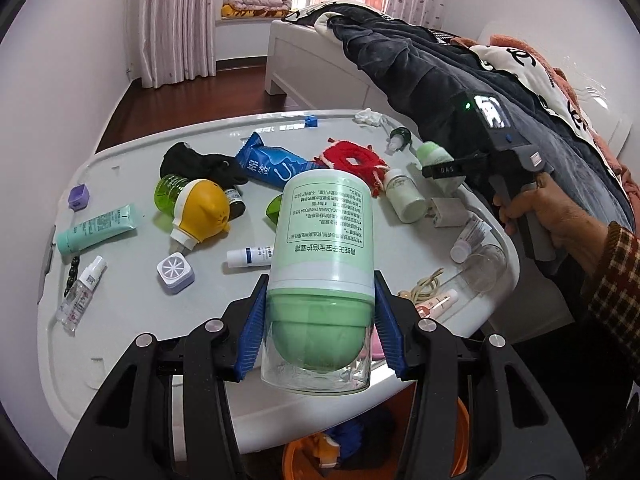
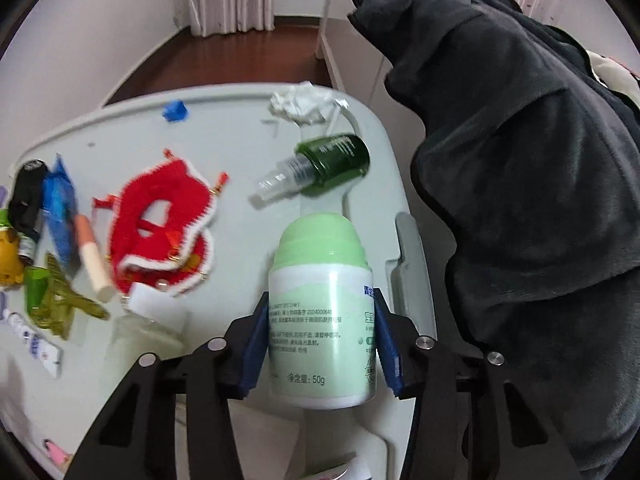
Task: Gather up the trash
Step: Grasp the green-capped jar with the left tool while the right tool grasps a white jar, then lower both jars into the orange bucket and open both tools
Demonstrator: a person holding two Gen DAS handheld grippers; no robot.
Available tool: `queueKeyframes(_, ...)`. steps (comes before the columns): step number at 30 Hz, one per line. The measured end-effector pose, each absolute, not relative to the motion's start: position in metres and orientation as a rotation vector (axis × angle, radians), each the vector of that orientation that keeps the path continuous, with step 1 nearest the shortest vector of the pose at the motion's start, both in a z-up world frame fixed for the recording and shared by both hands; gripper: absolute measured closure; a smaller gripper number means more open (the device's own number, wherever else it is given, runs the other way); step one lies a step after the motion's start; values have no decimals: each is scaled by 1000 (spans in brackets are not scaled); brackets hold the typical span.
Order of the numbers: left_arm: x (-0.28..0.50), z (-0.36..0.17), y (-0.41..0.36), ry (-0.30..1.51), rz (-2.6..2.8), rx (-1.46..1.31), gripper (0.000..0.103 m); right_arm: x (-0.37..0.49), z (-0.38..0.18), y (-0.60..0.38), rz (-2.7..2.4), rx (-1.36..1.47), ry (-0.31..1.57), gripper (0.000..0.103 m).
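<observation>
Cluttered table [image 1: 132, 312]; each tool [image 1: 320, 320] [image 2: 320, 336] clamps a green-capped bottle [image 1: 320, 248] [image 2: 320, 312].

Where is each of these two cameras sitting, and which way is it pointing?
Left wrist: rides the left gripper, looking over a green-capped bottle to the cluttered table and bed; the person's right hand shows.
Right wrist: rides the right gripper, looking past a second green bottle to the table's far edge.
Shared: red knitted piece, crumpled tissue.

The pale grey plastic desk [image 1: 132, 312] carries a red crocheted piece with white edge [image 1: 352, 160]. The blue snack wrapper [image 1: 272, 164] has white letters. The curtains [image 1: 176, 20] are pink with small dots.
</observation>
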State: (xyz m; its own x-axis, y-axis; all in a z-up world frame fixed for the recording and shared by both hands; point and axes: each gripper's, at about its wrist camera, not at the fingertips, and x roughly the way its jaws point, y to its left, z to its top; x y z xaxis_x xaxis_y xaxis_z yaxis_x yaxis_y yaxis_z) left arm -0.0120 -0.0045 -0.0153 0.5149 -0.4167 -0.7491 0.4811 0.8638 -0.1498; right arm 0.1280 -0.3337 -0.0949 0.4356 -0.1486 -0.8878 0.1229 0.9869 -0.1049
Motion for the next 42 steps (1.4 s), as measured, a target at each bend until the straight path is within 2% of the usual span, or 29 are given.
queueKeyframes(9, -27, -20, -10, 905, -592, 111, 55, 73, -30, -288, 4, 30, 964, 56)
queueKeyframes(13, -60, -28, -10, 969, -632, 112, 55, 4, -21, -249, 139, 29, 967, 56)
queueKeyframes(20, -126, -78, -3, 1176, -628, 85, 55, -106, -89, -196, 322, 82, 1175, 56)
queueKeyframes(26, -144, -105, -2, 1265, -580, 137, 52, -131, -142, -166, 351, 5, 1355, 55)
queueKeyframes(27, -145, -104, -1, 1263, -581, 137, 49, -131, -147, -165, 351, 9, 1367, 47)
queueKeyframes(28, -144, -104, 0, 1265, -575, 133, 40, -131, -149, -165, 349, 19, 1381, 34)
queueKeyframes(29, -144, -103, 0, 1264, -566, 132, 33, -130, -150, -166, 342, 34, 1394, 33)
queueKeyframes(30, -144, -104, 1, 1262, -552, 131, 32, -129, -148, -168, 333, 46, 1385, 33)
queueKeyframes(38, -123, -89, 21, 1231, -509, 13, 31, -112, -104, -191, 272, 98, 1237, 32)
queueKeyframes(42, -83, -52, 34, 1112, -421, 8, 31, -79, -45, -207, 252, 114, 1059, 21)
